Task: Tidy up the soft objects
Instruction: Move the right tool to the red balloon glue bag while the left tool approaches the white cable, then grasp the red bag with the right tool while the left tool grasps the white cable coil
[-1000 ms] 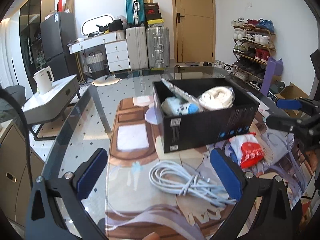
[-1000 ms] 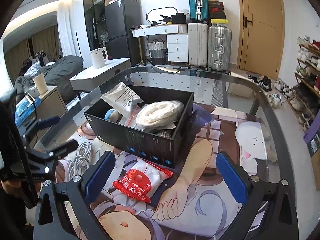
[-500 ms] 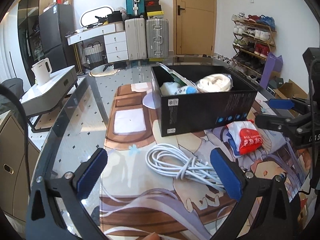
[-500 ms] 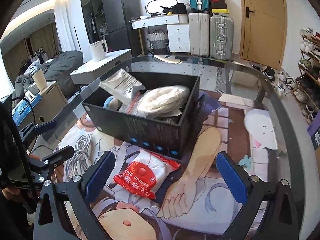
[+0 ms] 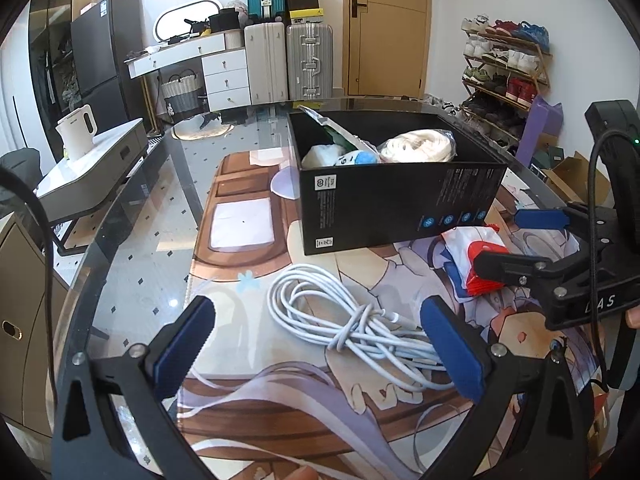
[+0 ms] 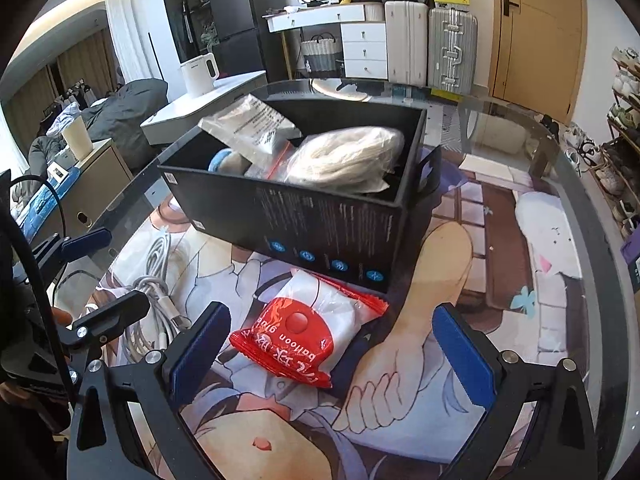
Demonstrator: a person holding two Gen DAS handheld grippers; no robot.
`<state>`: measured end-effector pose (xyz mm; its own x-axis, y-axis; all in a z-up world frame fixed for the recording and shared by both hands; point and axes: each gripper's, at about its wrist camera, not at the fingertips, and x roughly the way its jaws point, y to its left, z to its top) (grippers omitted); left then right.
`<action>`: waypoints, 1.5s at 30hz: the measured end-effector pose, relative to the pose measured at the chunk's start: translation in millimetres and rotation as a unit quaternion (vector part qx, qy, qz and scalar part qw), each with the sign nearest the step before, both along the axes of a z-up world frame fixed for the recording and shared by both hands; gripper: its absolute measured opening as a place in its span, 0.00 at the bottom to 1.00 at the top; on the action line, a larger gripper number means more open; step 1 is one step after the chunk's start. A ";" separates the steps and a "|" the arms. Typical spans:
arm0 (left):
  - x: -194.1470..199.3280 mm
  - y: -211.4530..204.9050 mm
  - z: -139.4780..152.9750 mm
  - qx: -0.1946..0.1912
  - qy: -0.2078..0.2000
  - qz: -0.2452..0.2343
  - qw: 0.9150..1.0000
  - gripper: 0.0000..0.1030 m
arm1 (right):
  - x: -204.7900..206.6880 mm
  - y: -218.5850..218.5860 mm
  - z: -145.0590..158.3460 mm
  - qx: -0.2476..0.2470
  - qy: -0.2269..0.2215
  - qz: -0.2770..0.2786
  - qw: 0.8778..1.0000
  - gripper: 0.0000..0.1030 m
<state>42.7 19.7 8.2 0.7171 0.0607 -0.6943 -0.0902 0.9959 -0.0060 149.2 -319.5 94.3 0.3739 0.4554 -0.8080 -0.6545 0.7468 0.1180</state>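
Red-and-white packet point(image 6: 306, 336) printed "balloon glue" upside down beside Chinese characters too distorted to read, right gripper point(image 5: 516, 244) body marked with letters ending "AS", black box point(image 6: 320, 220) side carrying fine white print and round blue icons, illegible

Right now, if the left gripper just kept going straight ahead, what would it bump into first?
Probably the white cable bundle, lying on the mat between the open left gripper's fingers. The black box stands beyond it; depth is hard to judge.
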 end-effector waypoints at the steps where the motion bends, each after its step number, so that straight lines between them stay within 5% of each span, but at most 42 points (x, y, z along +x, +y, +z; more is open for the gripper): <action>1: 0.3 0.0 -1.0 0.000 0.001 0.001 1.000 1.00 | 0.9 1.1 -3.8 0.000 0.006 0.000 1.000 0.99; 12: 1.8 0.2 -12.9 -0.005 0.025 -0.011 1.000 1.00 | -1.1 13.2 -18.8 -0.048 0.002 0.002 0.999 0.99; 26: 1.2 6.8 -10.8 -0.043 0.028 -0.019 0.998 1.00 | 3.8 -4.3 -12.7 -0.015 0.017 -0.004 1.000 0.99; 45: 29.0 -18.8 -8.2 -0.052 0.038 -0.069 0.996 1.00 | 2.3 0.2 -22.8 -0.061 -0.008 -0.018 0.998 0.99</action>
